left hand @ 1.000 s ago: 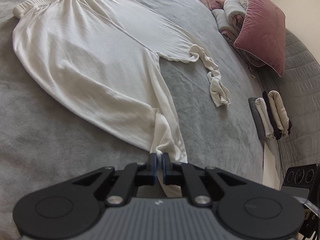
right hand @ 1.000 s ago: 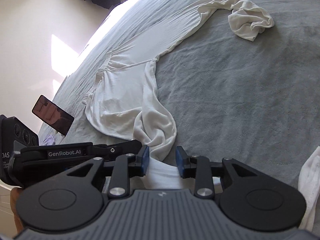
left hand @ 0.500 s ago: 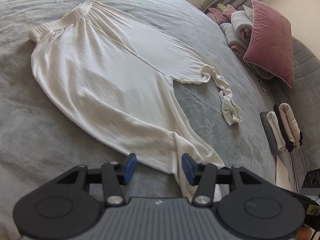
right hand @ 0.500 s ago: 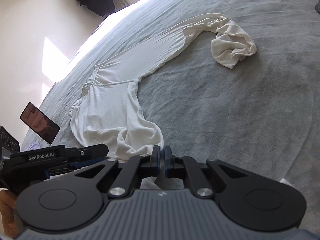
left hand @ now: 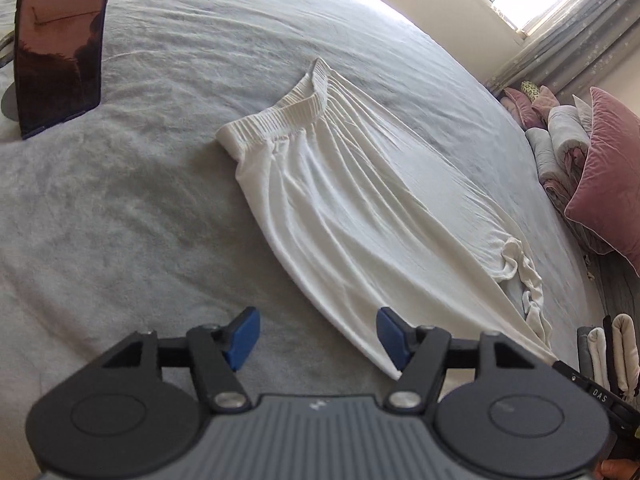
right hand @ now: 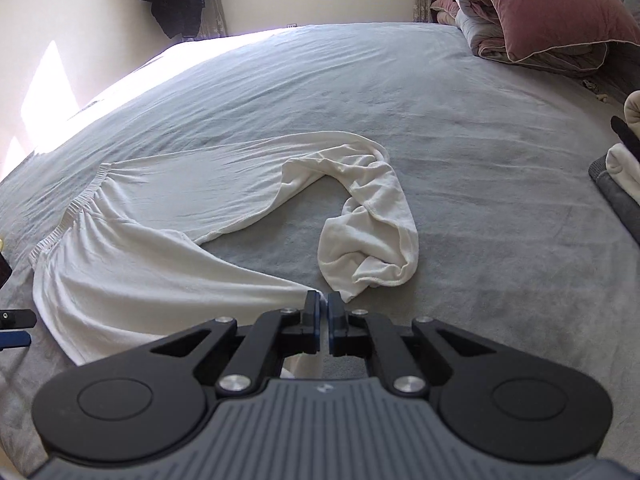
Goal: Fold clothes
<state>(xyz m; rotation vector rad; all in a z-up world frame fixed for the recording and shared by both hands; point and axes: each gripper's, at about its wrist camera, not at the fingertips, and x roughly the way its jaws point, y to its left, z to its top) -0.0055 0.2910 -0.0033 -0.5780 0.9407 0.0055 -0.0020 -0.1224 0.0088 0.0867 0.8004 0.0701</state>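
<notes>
Grey bed (right hand: 460, 128) fills both views, w/ white pants (left hand: 360, 216) spread across its middle, far leg bunched. L gripper (left hand: 316, 338) has just let go of the near cuff; jaws opening, nothing between. R gripper (right hand: 323, 320) has clamped that cuff instead: handover done, so leg straightening likely next.

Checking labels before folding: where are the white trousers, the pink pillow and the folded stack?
white trousers (left hand: 360, 216), left wrist view, mid fabric.
pink pillow (right hand: 552, 4), right wrist view, velvet face.
folded stack (left hand: 624, 344), left wrist view, cream roll.
</notes>
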